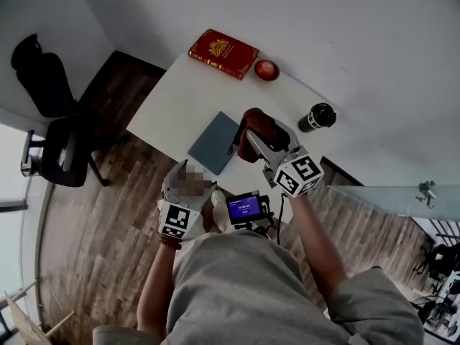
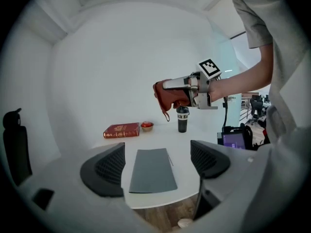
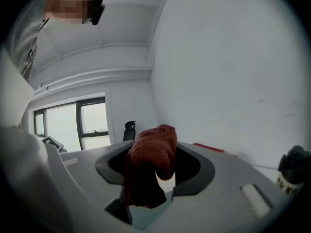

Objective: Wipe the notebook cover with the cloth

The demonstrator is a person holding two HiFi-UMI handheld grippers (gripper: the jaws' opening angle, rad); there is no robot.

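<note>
The notebook [image 1: 214, 143] lies flat and closed by the near edge of the table [image 1: 172, 99], its long axis running from that edge in toward the middle. The right gripper [image 1: 251, 141] is the nearer one. Its jaws pinch a bunched rust-red cloth [image 1: 259, 124], which hangs clear above the table, over or just beside the notebook's right long edge. The cover therefore lies below the cloth and a little to the left, so the coming move looks like a drop down and leftward. The left gripper [image 2: 156, 161] waits off the near edge, its jaws spread with nothing between them, aimed along the notebook's length. A red book [image 1: 223, 53] and a small red bowl [image 1: 266, 70] sit at the far edge, and a black tumbler [image 1: 317, 116] stands toward the right edge. All three are well apart from the notebook, and nothing blocks the way down.
</note>
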